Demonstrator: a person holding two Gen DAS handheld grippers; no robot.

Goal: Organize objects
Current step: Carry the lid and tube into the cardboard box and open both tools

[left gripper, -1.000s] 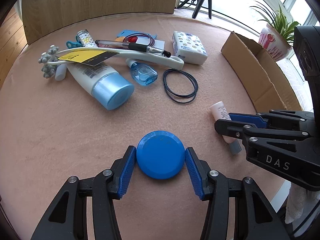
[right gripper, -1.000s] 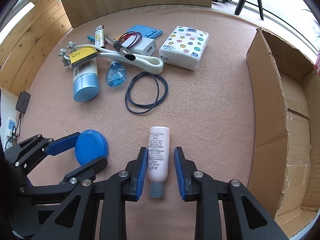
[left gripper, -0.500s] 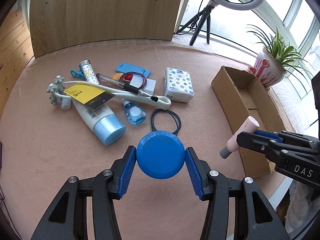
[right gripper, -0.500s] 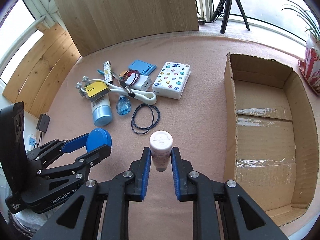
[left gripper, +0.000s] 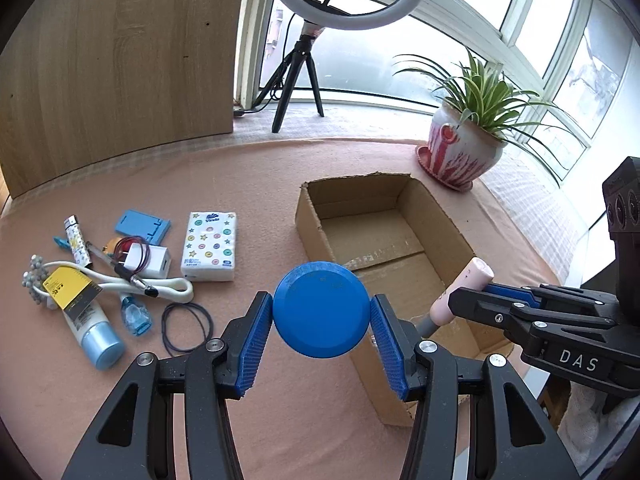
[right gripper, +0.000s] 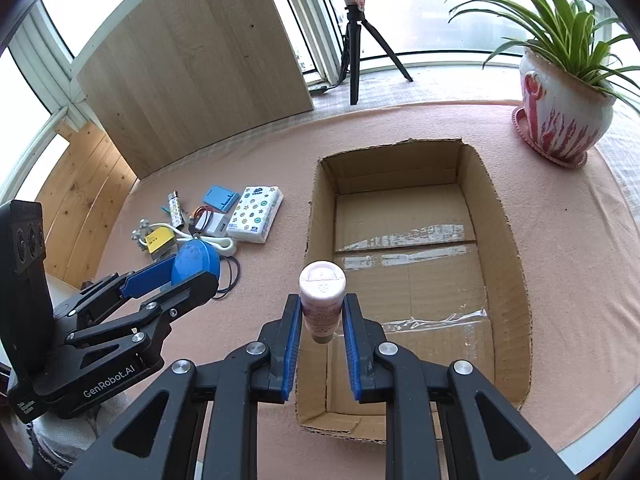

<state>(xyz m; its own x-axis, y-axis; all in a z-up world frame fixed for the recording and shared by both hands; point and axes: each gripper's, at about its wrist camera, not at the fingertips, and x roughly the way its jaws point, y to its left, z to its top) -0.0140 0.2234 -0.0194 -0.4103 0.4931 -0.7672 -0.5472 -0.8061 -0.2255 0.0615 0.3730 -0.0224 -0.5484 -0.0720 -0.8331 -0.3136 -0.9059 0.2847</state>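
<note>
Right wrist: fingers [right gripper: 291,340] clamp pink tube [right gripper: 322,300]

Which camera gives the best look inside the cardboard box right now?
The right wrist view. It looks down into the cardboard box, showing all four walls and the taped, bare floor. In the left wrist view the box sits lower and more oblique; the blue disc and right gripper hide its near part.

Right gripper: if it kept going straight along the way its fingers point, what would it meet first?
Probably the floor of the open cardboard box. The right gripper, shut on a pink tube, looks down into the box, and nothing shows in between. Depth is hard to judge.
</note>
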